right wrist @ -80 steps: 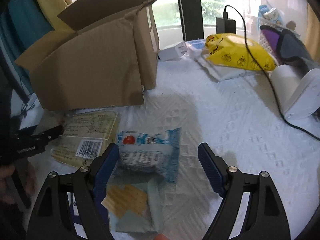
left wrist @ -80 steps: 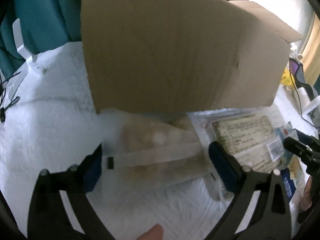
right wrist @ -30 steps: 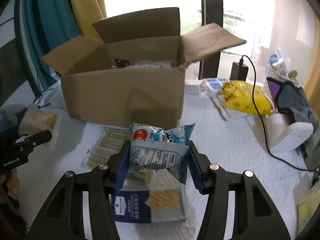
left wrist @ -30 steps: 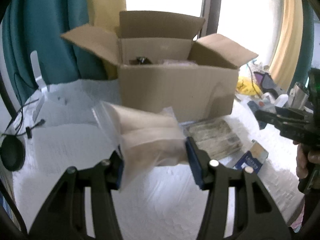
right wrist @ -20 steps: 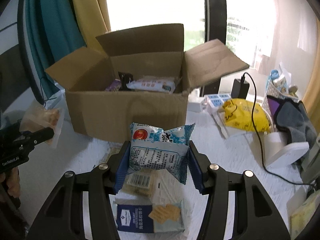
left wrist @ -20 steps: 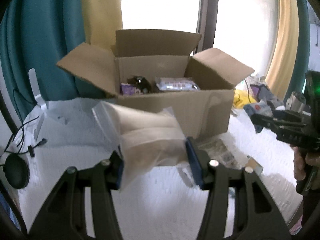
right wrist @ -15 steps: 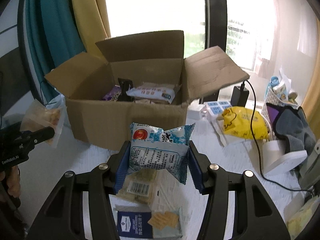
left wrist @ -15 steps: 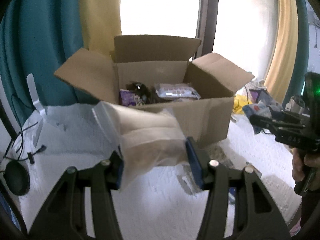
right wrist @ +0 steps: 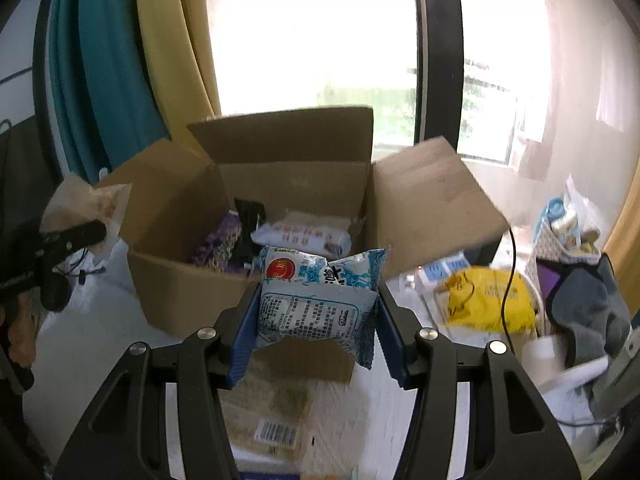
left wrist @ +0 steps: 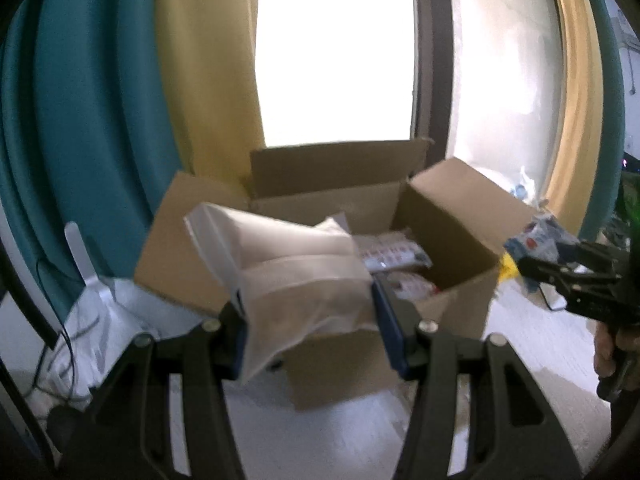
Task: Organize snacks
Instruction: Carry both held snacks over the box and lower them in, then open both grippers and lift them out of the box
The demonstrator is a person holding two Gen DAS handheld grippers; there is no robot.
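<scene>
My left gripper (left wrist: 310,312) is shut on a clear bag of pale snacks (left wrist: 296,276), held in the air just in front of the open cardboard box (left wrist: 332,344). My right gripper (right wrist: 316,320) is shut on a blue-and-white snack packet (right wrist: 320,300), lifted before the same cardboard box (right wrist: 184,292). Inside the box lie a white-and-red packet (right wrist: 304,236), a purple packet (right wrist: 220,244) and a dark item. The right gripper with its packet (left wrist: 536,240) shows at the right of the left wrist view. The left gripper and its bag (right wrist: 84,208) show at the left of the right wrist view.
A flat cracker pack with a barcode (right wrist: 272,416) lies on the white cloth (right wrist: 96,360) below the right gripper. A yellow bag (right wrist: 488,300), a black cable, a grey cloth (right wrist: 588,312) and a basket sit to the right. Teal and yellow curtains hang behind the box.
Both grippers rose with their snacks and drew nearer the box, so its inside now shows more fully. The packs on the cloth have dropped lower in view.
</scene>
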